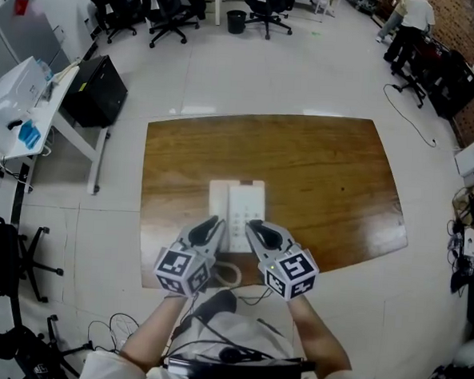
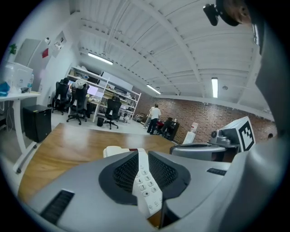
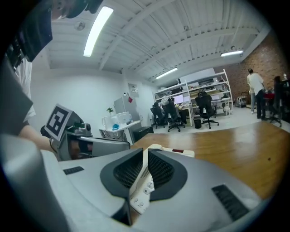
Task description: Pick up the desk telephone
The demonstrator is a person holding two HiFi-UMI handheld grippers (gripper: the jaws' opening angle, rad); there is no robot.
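A white desk telephone (image 1: 244, 203) lies on the brown wooden table (image 1: 326, 174), near its front edge, with its keypad facing up. Both grippers hover side by side over the phone's near end. My left gripper (image 1: 213, 223) is open by a narrow gap, and the keypad (image 2: 146, 182) shows through it with nothing pressed between the pads. The right gripper (image 1: 256, 225) has its fingertips together, and the phone (image 3: 177, 151) lies beyond and below them. A coiled cord (image 1: 228, 275) hangs off the table edge between the two marker cubes.
Several office chairs (image 1: 172, 12) stand at the back. A black cabinet (image 1: 99, 92) and a white desk (image 1: 34, 108) are at the left. People (image 1: 411, 23) work at the far right by a brick wall. Cables lie on the floor near me.
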